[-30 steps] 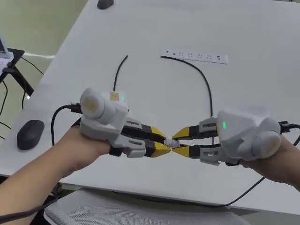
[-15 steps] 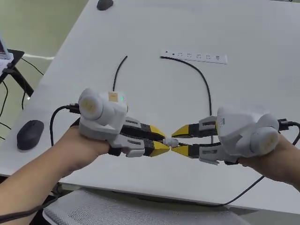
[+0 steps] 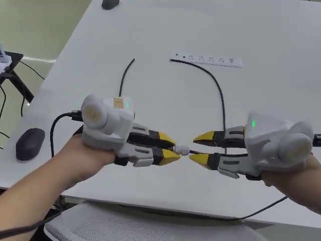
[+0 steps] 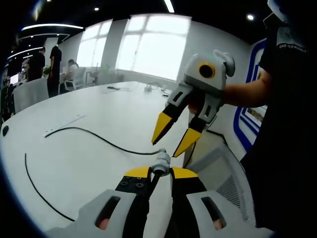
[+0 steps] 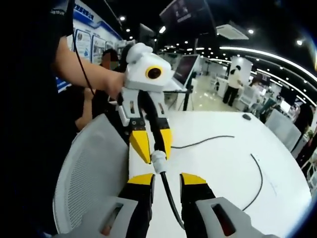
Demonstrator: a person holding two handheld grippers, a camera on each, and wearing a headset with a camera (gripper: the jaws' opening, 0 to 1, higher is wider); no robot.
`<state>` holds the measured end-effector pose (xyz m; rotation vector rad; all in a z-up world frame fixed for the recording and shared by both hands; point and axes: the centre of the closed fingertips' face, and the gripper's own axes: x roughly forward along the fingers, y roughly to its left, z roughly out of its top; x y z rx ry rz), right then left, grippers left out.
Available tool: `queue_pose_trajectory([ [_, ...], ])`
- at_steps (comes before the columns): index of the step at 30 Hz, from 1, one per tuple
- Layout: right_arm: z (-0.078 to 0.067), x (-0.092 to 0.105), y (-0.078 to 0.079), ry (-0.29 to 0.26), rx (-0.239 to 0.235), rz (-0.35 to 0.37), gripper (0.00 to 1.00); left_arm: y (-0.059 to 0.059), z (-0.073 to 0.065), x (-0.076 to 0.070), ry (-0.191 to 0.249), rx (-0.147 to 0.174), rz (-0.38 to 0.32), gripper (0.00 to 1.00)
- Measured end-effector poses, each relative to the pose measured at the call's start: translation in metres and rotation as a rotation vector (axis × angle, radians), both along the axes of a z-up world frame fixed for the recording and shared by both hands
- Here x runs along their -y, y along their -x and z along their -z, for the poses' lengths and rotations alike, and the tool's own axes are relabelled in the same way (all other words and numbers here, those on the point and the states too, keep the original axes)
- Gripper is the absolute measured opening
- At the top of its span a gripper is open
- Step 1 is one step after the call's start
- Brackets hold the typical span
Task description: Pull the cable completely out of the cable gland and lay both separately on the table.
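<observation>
1. A small pale grey plastic cable gland is held in the air just above the near edge of a white table, between two gripper tools that point tip to tip.
2. A black round cable runs through the gland. From the gland it passes toward the right, then curves away across the tabletop.
3. The left gripper, grey with yellow-tipped jaws, has its jaws closed on the gland, which sticks out past the tips.
4. The right gripper, of the same build, has its jaws spread apart. In the right gripper view the cable lies in the gap between them without being pinched.
5. The left hand wraps the left gripper's body from below, with the forearm reaching in from the lower left.
6. The right hand grips the other tool from the lower right. Both tools are held roughly level.
7. Farther back on the table lies a long white power strip.
8. A black computer mouse sits at the table's left edge.
9. A white mesh chair stands below the near edge.
</observation>
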<state>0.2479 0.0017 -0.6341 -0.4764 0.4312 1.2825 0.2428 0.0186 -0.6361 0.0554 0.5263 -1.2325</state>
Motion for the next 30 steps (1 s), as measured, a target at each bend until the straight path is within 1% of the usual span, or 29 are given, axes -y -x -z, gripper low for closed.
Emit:
queue_pose_trajectory([
  [1,0.002,0.000,0.001,-0.008,-0.013,0.020,0.18,-0.001,-0.001,0.000,0.002,0.002,-0.002,0.15],
  [2,0.004,0.001,0.000,-0.001,-0.009,0.037,0.18,-0.001,-0.001,-0.001,0.003,0.004,-0.003,0.15],
  [3,0.007,0.004,-0.002,0.025,0.028,0.053,0.18,-0.002,-0.002,-0.001,0.004,0.005,-0.004,0.15],
  [7,0.010,0.003,-0.004,0.031,0.049,0.087,0.14,-0.004,-0.003,-0.003,0.006,0.007,-0.010,0.15],
  [10,0.007,-0.001,-0.003,0.020,0.054,0.087,0.13,-0.005,-0.004,-0.004,0.005,0.008,-0.013,0.15],
  [13,0.008,-0.004,-0.004,0.041,0.087,0.082,0.10,-0.006,-0.004,-0.005,0.006,0.011,-0.014,0.15],
  [18,0.009,-0.009,-0.003,0.054,0.105,0.073,0.08,-0.005,-0.004,-0.005,0.004,0.010,-0.010,0.15],
  [20,0.010,-0.010,-0.002,0.068,0.116,0.062,0.07,-0.005,-0.004,-0.005,0.005,0.011,-0.010,0.15],
  [24,0.010,-0.011,-0.003,0.070,0.119,0.064,0.03,-0.005,-0.004,-0.005,0.001,0.017,-0.006,0.15],
  [25,0.009,-0.010,-0.005,0.070,0.128,0.072,0.02,-0.005,-0.004,-0.004,0.001,0.018,-0.005,0.15],
  [28,0.008,-0.010,-0.006,0.058,0.117,0.089,0.02,-0.007,-0.004,-0.004,0.004,0.022,-0.009,0.15],
  [30,0.008,-0.010,-0.007,0.053,0.109,0.098,0.01,-0.007,-0.005,-0.004,0.002,0.032,-0.006,0.15],
])
